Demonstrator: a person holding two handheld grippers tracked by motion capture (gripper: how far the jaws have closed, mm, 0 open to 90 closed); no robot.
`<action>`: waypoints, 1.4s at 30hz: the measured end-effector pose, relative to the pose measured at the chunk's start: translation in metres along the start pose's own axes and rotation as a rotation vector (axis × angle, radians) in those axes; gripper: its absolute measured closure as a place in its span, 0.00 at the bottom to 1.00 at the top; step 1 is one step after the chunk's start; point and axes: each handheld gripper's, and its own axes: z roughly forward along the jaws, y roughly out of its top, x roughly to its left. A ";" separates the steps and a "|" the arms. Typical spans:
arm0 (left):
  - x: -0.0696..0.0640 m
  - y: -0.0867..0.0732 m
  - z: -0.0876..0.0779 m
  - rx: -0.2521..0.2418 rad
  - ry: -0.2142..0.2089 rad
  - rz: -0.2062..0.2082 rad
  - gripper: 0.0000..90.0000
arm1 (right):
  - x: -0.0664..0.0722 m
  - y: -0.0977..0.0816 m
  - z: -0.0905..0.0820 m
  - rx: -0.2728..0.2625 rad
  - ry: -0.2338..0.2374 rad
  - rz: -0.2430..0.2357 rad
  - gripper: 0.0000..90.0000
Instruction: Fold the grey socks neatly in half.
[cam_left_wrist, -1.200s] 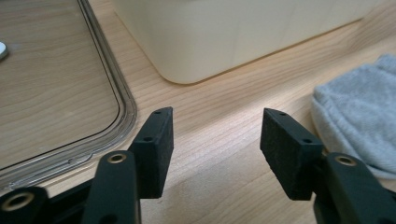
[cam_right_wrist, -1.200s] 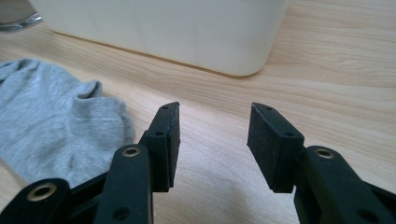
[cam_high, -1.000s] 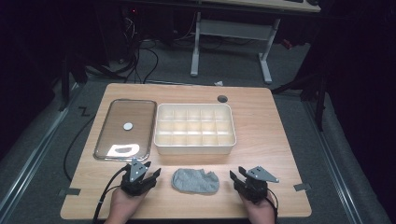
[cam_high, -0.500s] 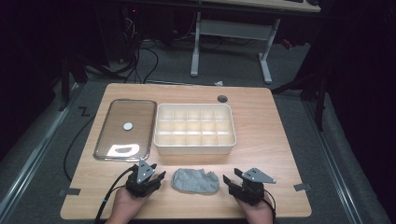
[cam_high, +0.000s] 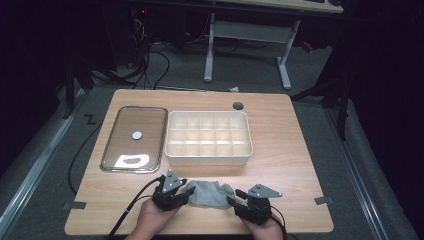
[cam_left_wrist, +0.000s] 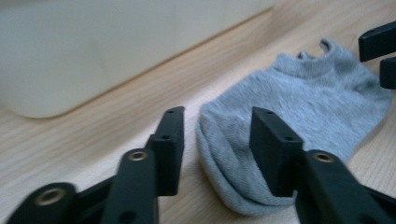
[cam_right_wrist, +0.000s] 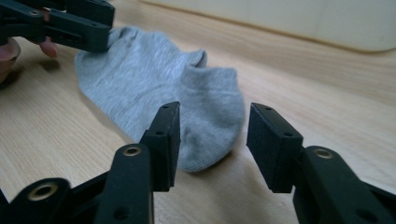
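Observation:
A grey ankle sock (cam_high: 209, 194) lies flat on the wooden table near its front edge, between my two grippers. My left gripper (cam_high: 186, 192) is at the sock's left end, open, with the sock's edge (cam_left_wrist: 224, 140) between its jaws. My right gripper (cam_high: 233, 200) stands open at the sock's right end, the rounded end of the sock (cam_right_wrist: 210, 121) lying just ahead of its jaws. Neither gripper has closed on the cloth. In the right gripper view the left gripper (cam_right_wrist: 100, 39) shows at the far end of the sock.
A cream divided organiser box (cam_high: 208, 156) stands just behind the sock at the table's middle. A clear lid (cam_high: 134, 138) lies flat to its left. A round cable hole (cam_high: 238, 106) is at the back of the table.
Both grippers have moved inward toward the sock, the left one reaching its left end and the right one its right end. The sock has not moved.

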 end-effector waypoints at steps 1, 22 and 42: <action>-0.001 0.000 0.001 0.005 0.002 0.004 0.70 | 0.001 0.000 0.002 0.006 -0.002 -0.003 0.62; 0.009 -0.020 -0.020 0.044 0.042 0.025 0.88 | 0.013 0.006 0.023 0.060 -0.050 -0.081 0.71; -0.011 0.005 -0.029 -0.073 0.003 0.016 0.64 | 0.010 0.007 0.024 0.070 0.032 -0.068 0.90</action>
